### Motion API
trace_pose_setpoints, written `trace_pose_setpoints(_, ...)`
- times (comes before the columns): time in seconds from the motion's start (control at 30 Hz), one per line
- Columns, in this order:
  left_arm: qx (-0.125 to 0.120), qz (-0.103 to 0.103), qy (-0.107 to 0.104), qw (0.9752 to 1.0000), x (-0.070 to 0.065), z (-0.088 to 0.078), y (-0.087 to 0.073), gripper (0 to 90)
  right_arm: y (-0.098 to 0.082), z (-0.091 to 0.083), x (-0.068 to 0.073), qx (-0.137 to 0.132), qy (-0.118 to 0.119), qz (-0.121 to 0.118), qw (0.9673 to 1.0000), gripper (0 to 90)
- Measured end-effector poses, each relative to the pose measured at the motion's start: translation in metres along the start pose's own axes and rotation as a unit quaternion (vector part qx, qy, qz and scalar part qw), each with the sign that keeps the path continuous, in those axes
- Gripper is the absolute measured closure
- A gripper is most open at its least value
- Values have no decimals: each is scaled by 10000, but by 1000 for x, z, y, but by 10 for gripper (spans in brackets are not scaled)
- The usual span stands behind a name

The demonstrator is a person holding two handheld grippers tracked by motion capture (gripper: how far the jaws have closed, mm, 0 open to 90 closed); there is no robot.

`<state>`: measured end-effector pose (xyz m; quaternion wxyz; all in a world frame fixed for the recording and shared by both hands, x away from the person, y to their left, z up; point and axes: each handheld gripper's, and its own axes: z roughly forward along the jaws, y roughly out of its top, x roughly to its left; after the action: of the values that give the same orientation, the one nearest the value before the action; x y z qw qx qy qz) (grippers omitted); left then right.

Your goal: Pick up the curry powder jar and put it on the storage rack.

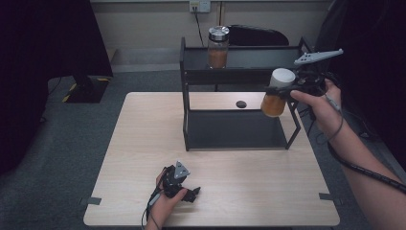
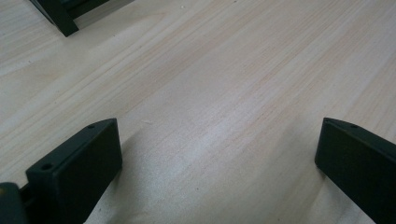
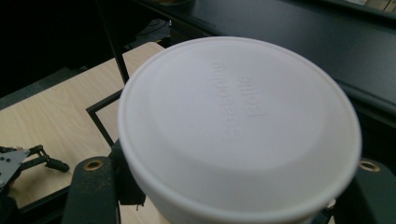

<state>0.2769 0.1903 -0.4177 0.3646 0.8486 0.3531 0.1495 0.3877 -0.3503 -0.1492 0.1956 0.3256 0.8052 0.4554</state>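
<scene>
While clamped in right hand-held gripper (image 1: pixel 287 91): jar (image 1: pixel 276 93) w/ white lid, amber contents; left hand-held gripper (image 1: pixel 184 191) agape.

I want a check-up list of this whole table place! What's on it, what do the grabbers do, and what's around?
Surface: pale wooden table, grey tape tabs at its near edges.
Job's things: white-lidded jar of orange-brown stuff, held in the air beside the black shelf rack; silver-lidded jar stands on the rack's top shelf.
Clutter: small dark round thing on the table behind the rack.
Grippers: right gripper shut on the white-lidded jar; left gripper open, resting on the table.
Cables: one trails from each gripper.
Surroundings: grey floor, wall socket.
</scene>
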Motion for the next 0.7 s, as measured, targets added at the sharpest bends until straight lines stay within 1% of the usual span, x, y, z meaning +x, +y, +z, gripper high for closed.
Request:
trace_pose_setpoints(0.1,0,1,0,10000,0,0,0,1,11,-4,-1,49,3,-35,10000,341)
trace_pose_setpoints(0.47,-1,1,0,10000,0,0,0,1,36,-16,-3,-14,18,-77,10000,342)
trace_pose_setpoints(0.57,0,1,0,10000,0,0,0,0,44,-18,-3,-1,-1,-144,9999,342)
trace_pose_setpoints(0.7,0,0,0,10000,0,0,0,1,50,-21,-6,-54,52,-56,10000,341)
